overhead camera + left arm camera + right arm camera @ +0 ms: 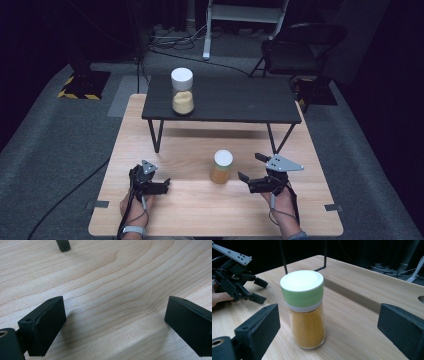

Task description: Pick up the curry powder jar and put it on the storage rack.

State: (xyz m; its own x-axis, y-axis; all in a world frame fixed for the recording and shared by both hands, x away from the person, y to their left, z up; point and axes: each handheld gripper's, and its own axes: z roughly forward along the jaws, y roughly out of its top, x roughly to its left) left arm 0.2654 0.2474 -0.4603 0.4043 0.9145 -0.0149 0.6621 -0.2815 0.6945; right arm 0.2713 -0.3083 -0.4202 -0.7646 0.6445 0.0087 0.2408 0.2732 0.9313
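Observation:
A small jar of orange powder [221, 167] [305, 312] with a pale green lid stands upright on the light wooden table [190, 210]. My right gripper [251, 169] [327, 332] sits just to its right, jaws open and level, pointing at the jar; the jar stands ahead of the open jaws, touching neither. My left gripper [162, 180] [112, 325] rests low over the table at the left, jaws open over bare wood. A taller jar with a white lid [182, 92], half full of yellow grains, stands on the black shelf.
A low black shelf [240, 100] on thin metal legs stands across the far half of the table. Grey carpet, cables and a folding chair [300, 47] lie beyond. The left gripper [239, 282] is seen across the table in the right gripper view.

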